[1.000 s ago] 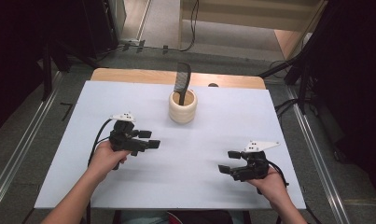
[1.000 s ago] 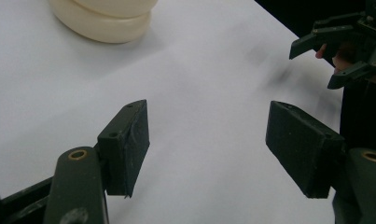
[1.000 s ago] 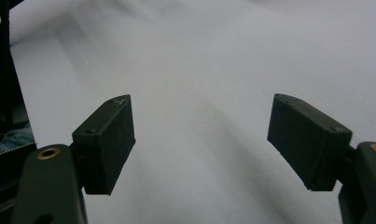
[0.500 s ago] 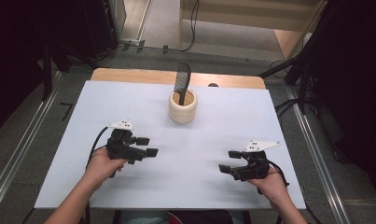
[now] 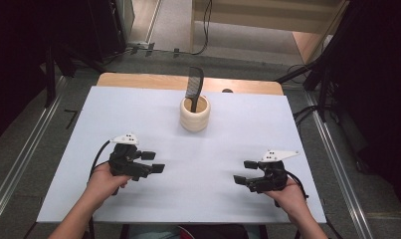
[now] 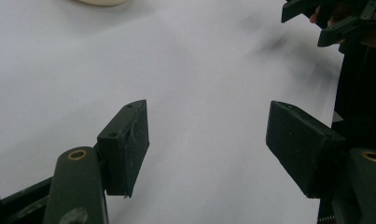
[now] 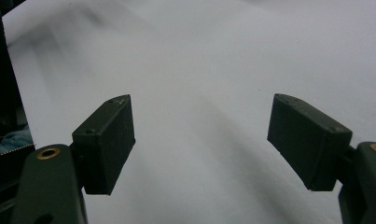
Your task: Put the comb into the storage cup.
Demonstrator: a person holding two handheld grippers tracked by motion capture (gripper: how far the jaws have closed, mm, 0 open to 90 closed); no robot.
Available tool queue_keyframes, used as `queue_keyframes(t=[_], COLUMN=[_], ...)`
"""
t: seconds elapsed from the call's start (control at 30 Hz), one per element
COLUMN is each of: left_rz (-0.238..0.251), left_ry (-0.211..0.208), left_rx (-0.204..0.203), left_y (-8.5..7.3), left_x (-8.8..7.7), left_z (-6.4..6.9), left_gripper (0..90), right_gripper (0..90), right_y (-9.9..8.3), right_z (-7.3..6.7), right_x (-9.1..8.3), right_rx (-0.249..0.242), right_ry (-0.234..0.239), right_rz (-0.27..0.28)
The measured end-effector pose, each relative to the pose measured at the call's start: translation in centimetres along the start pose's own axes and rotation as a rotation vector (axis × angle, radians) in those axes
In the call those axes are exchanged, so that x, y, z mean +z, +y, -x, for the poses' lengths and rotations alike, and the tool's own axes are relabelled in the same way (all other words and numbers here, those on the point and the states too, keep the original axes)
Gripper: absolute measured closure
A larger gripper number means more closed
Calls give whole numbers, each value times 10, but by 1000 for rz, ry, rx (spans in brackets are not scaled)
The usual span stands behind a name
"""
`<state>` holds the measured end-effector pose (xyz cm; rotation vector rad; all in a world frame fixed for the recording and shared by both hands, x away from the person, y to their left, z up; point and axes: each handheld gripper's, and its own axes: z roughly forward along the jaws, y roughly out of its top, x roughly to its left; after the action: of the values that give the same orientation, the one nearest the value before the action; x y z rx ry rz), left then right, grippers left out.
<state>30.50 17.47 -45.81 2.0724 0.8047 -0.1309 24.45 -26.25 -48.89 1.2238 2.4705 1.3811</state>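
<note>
White sheeting covers the table (image 5: 138, 114), with a strip of bare wood showing along its far edge and dark floor and metal rails on both sides. Near the far middle of the sheet stands a cream cup (image 5: 194, 114), upright, with a black comb (image 5: 194, 87) standing in it, teeth end up and leaning slightly against the far rim.

Both grippers sit at the near side of the table, well apart from the cup and from each other. The left gripper (image 5: 151, 162) is held in the person's left hand (image 5: 104, 180) at the near left, its jaws pointing across the table toward the right. In the left gripper view its two black pads (image 6: 127, 142) stand wide apart with nothing but white sheet between them; the cup's base shows at the top edge of that view, far beyond the pads.

The right gripper (image 5: 244, 172) is held in the person's right hand (image 5: 287, 195) at the near right, jaws pointing left toward the other gripper. In the right gripper view its pads (image 7: 106, 142) are likewise spread wide and empty over bare sheet. The cup and comb lie ahead of both, roughly midway between them.
</note>
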Motion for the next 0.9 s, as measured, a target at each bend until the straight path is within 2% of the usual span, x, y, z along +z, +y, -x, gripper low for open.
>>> queue_keyframes(t=[0.37,0.9], left_rz=[-22,-6], left_ry=[38,87], left_rx=[8,-13], left_y=[-11,-23], left_x=[-10,-26], left_z=[2,-1], left_gripper=[310,310], right_gripper=[212,212], right_y=[0,-1], right_z=[0,1], right_x=[0,1], right_rx=[3,1], right_ry=[-2,0], right_rz=[-1,-3])
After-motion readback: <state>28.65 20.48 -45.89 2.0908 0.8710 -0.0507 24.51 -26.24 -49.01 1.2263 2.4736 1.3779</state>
